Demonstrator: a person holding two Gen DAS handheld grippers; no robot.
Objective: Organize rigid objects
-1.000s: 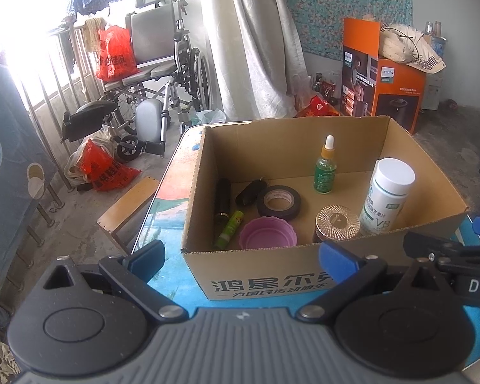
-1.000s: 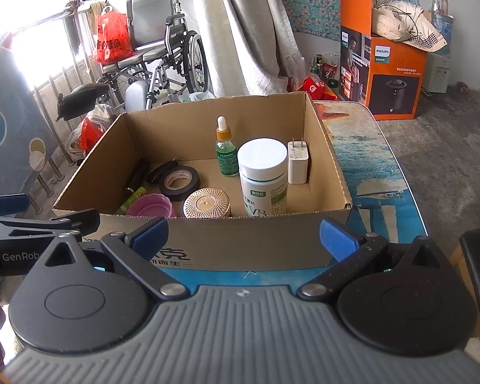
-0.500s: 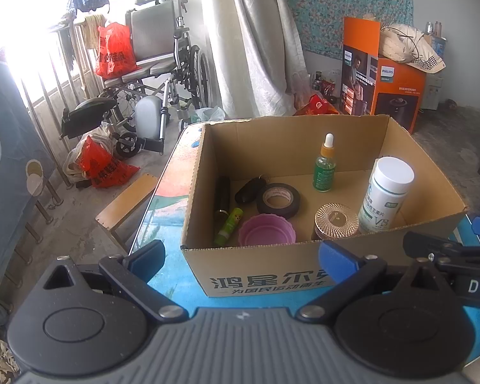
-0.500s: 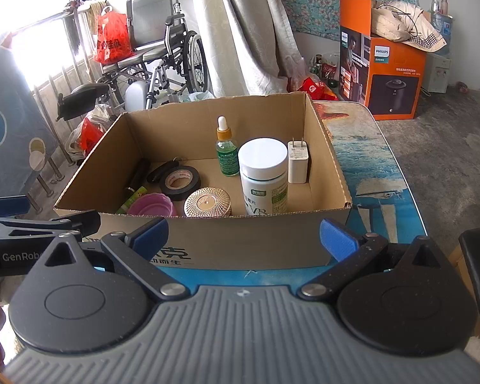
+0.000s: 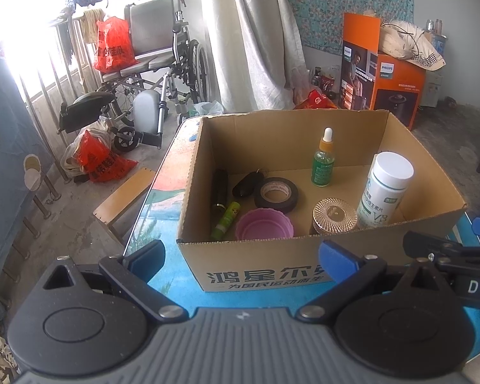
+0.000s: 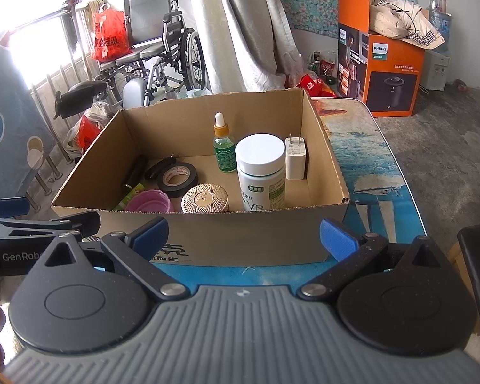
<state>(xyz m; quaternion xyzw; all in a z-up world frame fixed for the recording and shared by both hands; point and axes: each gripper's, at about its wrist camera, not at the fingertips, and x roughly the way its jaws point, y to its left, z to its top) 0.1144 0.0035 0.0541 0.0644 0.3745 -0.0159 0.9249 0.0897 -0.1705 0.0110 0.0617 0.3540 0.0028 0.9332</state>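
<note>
An open cardboard box [image 5: 272, 275] [image 6: 240, 240] stands on a blue patterned table. Inside are a white pill bottle [image 5: 385, 190] [image 6: 261, 172], a green dropper bottle [image 5: 323, 160] [image 6: 224, 148], a black tape roll [image 5: 276, 194] [image 6: 177, 176], a gold ribbed lid [image 5: 335, 216] [image 6: 204, 197], a pink cup [image 5: 264, 228] [image 6: 148, 201], a green tube [image 5: 225, 220], a black cylinder [image 5: 220, 188] and a white charger [image 6: 295, 159]. My left gripper [image 5: 241, 257] is open and empty before the box's front wall. My right gripper [image 6: 243, 236] is open and empty there too.
The table [image 6: 368, 166] extends right of the box. A wheelchair [image 5: 156, 64] and red bags [image 5: 96, 160] stand on the floor at the back left. An orange Philips carton [image 6: 390, 73] stands at the back right. A curtain [image 5: 252, 32] hangs behind.
</note>
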